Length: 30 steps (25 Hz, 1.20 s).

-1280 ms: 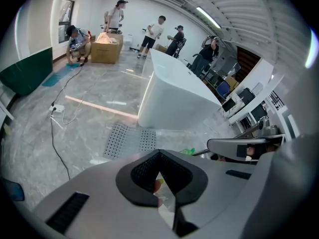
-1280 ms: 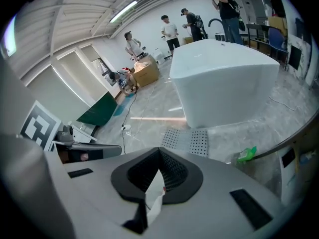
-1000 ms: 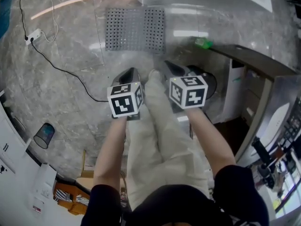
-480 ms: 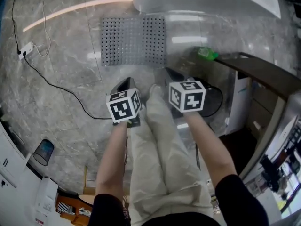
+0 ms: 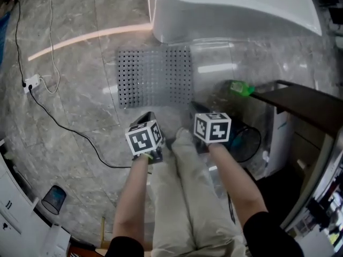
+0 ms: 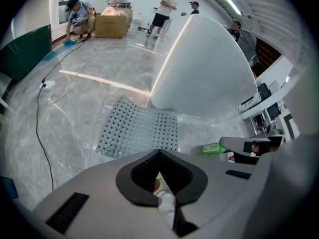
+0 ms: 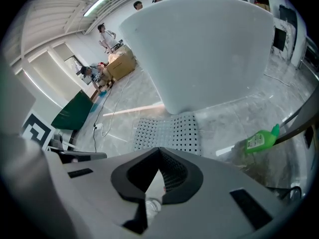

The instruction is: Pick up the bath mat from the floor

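The bath mat is a grey sheet full of holes, lying flat on the marble floor in front of the white tub. In the head view my left gripper hovers just short of the mat's near edge, and my right gripper is beside it near the mat's near right corner. Both are above the floor and apart from the mat. The left gripper view has the mat ahead of the shut left gripper. The right gripper view has the mat beyond the shut right gripper. Neither holds anything.
A green bottle lies right of the mat beside a dark shelf. A power strip and a black cable run across the floor on the left. A small bin stands at the lower left. People are far off.
Both grippers have come nearer to the mat, which now sits lower in the head view with more of the tub showing. Both jaws stay shut.
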{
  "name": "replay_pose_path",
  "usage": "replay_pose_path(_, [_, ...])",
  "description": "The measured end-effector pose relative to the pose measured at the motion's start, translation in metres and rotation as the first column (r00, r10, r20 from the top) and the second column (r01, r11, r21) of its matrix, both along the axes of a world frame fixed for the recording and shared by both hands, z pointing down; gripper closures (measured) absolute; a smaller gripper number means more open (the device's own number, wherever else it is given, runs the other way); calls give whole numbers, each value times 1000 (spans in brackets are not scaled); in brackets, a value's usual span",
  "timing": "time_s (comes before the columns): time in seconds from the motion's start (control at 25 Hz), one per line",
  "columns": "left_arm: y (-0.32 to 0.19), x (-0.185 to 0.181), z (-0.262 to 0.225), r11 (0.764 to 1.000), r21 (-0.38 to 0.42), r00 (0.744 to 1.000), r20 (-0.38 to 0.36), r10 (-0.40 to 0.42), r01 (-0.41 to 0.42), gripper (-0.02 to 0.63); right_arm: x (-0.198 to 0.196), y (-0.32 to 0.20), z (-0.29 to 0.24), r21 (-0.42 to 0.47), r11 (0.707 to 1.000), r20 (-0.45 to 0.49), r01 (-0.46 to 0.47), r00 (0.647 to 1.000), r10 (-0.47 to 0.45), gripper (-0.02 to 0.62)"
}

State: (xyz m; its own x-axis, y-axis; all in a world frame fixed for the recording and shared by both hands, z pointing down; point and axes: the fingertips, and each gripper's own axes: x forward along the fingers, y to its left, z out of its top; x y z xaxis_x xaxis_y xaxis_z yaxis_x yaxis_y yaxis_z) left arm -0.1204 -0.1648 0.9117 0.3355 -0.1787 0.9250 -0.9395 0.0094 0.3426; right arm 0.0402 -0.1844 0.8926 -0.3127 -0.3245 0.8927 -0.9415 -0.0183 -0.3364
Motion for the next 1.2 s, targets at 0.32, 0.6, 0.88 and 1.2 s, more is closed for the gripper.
replay_pose_path(0.32, [-21, 5, 80, 994, 3, 993, 45, 112, -112, 615, 20, -18, 77, 13, 1000, -62, -21, 998, 22, 581])
replay_pose_path(0.6, [-23, 15, 152, 987, -6, 986, 50, 161, -161, 615, 36, -7, 153, -6, 1000, -93, -5, 996, 4, 581])
replay_pose_path(0.88, [-19, 22, 214, 983, -18, 982, 49, 182, -181, 615, 46, 15, 233, -77, 992, -100, 95, 990, -103, 400])
replay_pose_path(1.2, [-8, 29, 261, 973, -42, 972, 52, 229, -227, 615, 56, 42, 295, -164, 981, -80, 106, 989, -121, 291])
